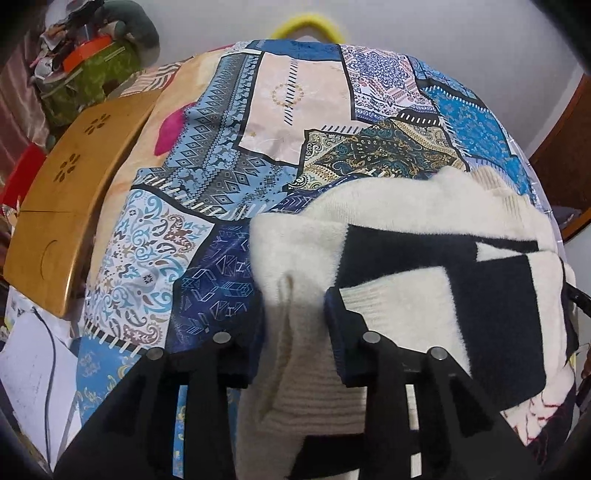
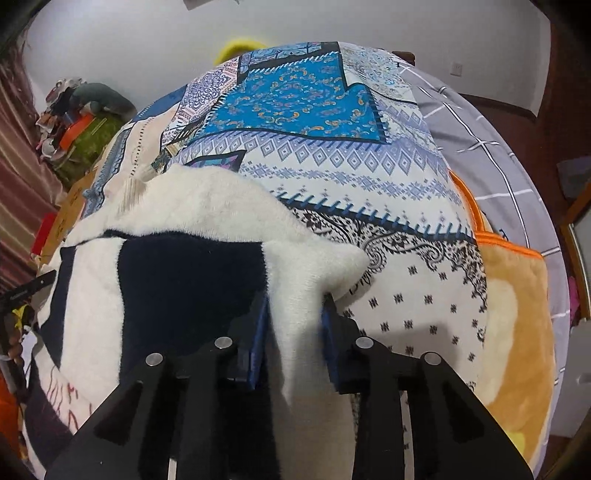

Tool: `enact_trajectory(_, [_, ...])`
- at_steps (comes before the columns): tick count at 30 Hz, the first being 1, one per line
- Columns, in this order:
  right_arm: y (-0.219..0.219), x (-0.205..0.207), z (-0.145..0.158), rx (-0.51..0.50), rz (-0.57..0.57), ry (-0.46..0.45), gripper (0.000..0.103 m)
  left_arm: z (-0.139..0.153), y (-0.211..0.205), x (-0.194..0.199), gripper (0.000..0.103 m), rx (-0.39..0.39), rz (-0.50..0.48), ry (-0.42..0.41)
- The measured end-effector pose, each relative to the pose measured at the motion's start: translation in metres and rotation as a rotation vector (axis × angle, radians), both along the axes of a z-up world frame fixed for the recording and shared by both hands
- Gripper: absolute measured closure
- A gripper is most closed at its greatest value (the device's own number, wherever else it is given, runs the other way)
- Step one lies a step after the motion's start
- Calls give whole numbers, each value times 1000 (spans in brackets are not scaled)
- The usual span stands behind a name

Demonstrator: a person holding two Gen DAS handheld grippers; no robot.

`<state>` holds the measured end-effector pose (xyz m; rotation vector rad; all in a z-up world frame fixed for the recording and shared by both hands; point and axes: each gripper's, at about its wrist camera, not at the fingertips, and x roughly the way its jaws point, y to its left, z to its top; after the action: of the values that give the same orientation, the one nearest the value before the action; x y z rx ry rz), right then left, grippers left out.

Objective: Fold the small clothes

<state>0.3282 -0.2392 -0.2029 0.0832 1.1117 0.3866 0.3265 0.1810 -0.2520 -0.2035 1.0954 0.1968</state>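
**Both tongs pinching the cream/navy sweater on the bed**

Left wrist view, left to right:
- wooden board with flower cutouts lies at the bed's left edge, a green bag with clutter behind it
- patchwork bedspread in blue, beige and paisley covers the bed; a yellow ring-shaped thing shows past its far edge against the wall
- left tongs: jaws partly closed on a bunched fold of the sweater, cream fabric filling the gap between the blue pads. Ribbed cream edge hangs down between the fingers toward the camera
- sweater body spreads right of the tongs, cream with navy blocks, lying on the bedspread at the near right part of the bed

Right wrist view, left to right:
- striped curtain at far left, same green bag beyond
- sweater takes up the near left, big navy panel bordered in cream, far edge rumpled up
- right tongs: jaws partly closed, gripping a cream flap of the sweater's right edge; fabric is pulled into a peak above the pads
- right of it, bare bedspread with white and black print, then an orange fleece blanket with orange trim, then grey checked sheet at the far right

Sweater is held at two points, one per tongs, rest of it resting on the bed
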Motion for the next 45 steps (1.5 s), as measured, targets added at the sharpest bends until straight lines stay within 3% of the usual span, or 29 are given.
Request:
enact_trajectory(8, [-11,-30,19,-57,19,-8,75,8,-1,-17,63,-6,7,29])
enact_trajectory(14, [-14,-63,50,-66,45,-62,60,23,-10,-37,63,20,-22,33])
enact_trajectory(19, [-18,-87,77,-73,47,-104,56,47,-19,-58,61,35,-54,-6])
enact_trajectory(21, [-19,-96,87,-81,45,-127,45,56,-23,-66,56,48,-65,-25])
enact_trajectory(25, [-23,-115,105,-95,45,-156,42,80,-25,-87,39,71,-77,-84])
enact_trajectory(27, [-25,-123,111,-100,37,-164,26,88,-26,-97,33,80,-78,-97])
enact_trajectory(28, [-27,-128,113,-102,33,-172,24,91,-25,-100,29,81,-79,-99])
enact_trajectory(32, [-32,-141,109,-88,24,-144,22,97,-24,-118,18,79,-86,-95])
enact_trajectory(35, [-33,-151,96,-101,24,-103,22,93,-21,-130,15,68,-75,-86])
enact_trajectory(45, [-34,-180,50,-41,17,29,22,36,-17,-159,15,-47,-42,63])
